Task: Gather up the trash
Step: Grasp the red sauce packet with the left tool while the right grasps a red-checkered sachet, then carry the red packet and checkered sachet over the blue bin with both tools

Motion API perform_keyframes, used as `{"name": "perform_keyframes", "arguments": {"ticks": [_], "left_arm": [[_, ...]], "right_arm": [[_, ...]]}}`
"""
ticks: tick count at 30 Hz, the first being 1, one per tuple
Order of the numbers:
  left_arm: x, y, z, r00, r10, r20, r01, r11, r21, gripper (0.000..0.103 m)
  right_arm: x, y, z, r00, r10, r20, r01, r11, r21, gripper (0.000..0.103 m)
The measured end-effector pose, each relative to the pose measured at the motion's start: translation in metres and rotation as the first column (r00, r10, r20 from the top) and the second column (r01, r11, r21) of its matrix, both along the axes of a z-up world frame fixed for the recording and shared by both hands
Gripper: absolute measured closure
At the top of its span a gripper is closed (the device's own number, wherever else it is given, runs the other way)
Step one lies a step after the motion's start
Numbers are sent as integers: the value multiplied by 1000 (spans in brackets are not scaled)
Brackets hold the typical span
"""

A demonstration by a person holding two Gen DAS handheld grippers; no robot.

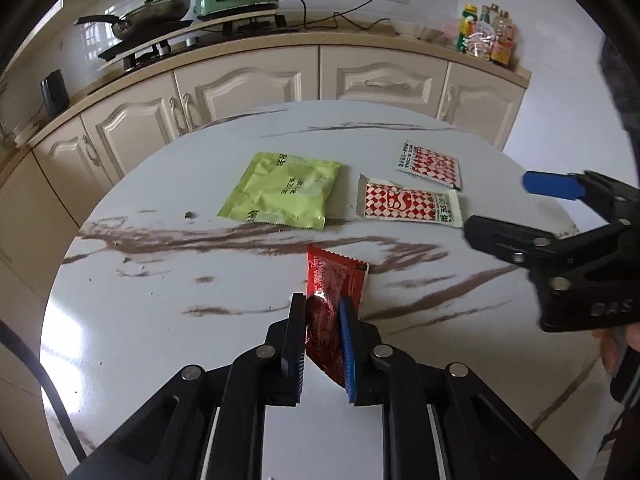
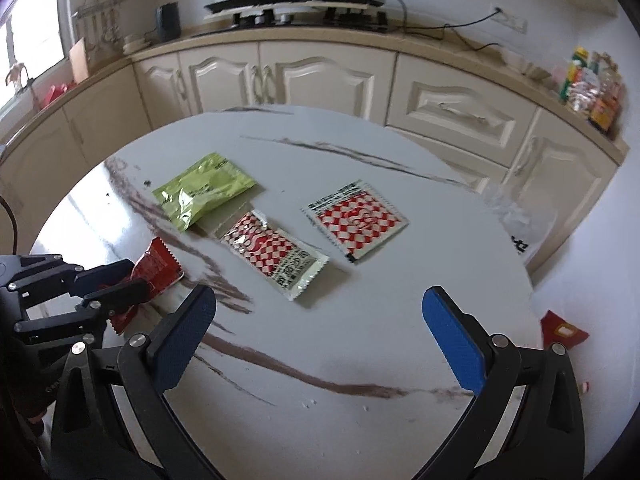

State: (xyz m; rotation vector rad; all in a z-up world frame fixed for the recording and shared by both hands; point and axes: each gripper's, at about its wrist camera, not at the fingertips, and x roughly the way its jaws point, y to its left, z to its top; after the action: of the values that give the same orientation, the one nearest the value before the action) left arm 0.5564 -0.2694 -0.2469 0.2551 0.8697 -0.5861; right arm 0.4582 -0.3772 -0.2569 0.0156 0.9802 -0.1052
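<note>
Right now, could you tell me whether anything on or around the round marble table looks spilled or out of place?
Yes: dark crumbs lie scattered on the white marble-pattern table left of the green foil packet, and a red wrapper lies on the floor past the table's right edge. The checkered sauce sachets just lie loose.

Left gripper [image 1: 322, 312] jaws pinch red sachet [image 1: 334, 284] on table [image 1: 160, 280]

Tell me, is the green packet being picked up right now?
No, the green packet lies flat on the table, while the left fingers pinch the red packet.
</note>
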Motion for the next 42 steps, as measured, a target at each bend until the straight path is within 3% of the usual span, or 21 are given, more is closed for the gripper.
{"name": "perform_keyframes", "arguments": {"ticks": [10,20,22,26,27,32,35,42], "left_arm": [[-6,42,13,996,86,8,-86,996,9,93],[-16,83,21,990,141,-31,-142,989,-51,93],[-16,88,24,989,142,-37,-144,988,-61,93],[-21,97,31,989,142,-39,-145,986,-77,93],[-23,100,32,989,140,-40,-143,986,-80,93],[-33,112,41,989,143,-40,-146,985,-93,93],[-36,123,46,987,152,-43,-156,982,-105,93],[-51,146,58,988,141,-61,-149,978,-149,93]], "right_arm": [[44,22,-26,983,157,-98,-160,987,-26,1],[57,26,-36,973,203,-113,-199,979,42,21],[56,25,-35,974,194,-116,-190,981,42,28],[52,31,-30,973,200,-117,-196,979,46,62],[52,32,-30,972,201,-122,-197,979,43,66],[50,41,-28,968,212,-136,-208,977,45,72],[46,48,-26,965,223,-136,-217,975,55,90],[28,66,-21,976,197,-96,-196,980,29,95]]}}
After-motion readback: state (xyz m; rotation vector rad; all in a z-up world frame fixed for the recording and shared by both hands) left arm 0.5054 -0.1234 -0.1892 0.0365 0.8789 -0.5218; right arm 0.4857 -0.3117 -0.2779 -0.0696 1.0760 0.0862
